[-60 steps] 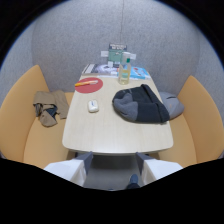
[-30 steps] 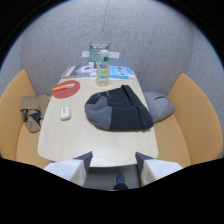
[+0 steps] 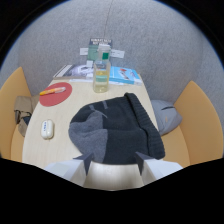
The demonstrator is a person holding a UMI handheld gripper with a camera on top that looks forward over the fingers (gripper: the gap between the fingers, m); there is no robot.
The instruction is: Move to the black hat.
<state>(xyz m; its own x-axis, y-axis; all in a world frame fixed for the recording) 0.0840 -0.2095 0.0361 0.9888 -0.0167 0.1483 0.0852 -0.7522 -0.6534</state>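
Right now the pale wooden desk (image 3: 60, 150) fills the middle of the frame, running away toward a grey felt wall, with orange bench seats (image 3: 200, 120) curving along both sides. Next in size, the black hat (image 3: 117, 132) lies flat on the desk at lower centre, a knitted beanie with a grey patch on its left part and a ribbed cuff along its right edge. It sits just ahead of the gripper (image 3: 114, 162), whose 2 pale fingers (image 3: 80, 167) rise from the bottom of the frame and stand well apart, holding nothing, their tips at the hat's near edge. A grey cushion (image 3: 167, 116) rests on the right bench, just beside the desk. On the left bench lies a tan bag (image 3: 22, 112). Left of centre on the desk is a red round mat (image 3: 56, 94) with a yellow pen-like item on it. Beyond the hat stands a clear bottle (image 3: 101, 75) with a green cap, flanked by leaflets (image 3: 125, 75). Smallest, a white mouse (image 3: 47, 129) lies at the hat's left.
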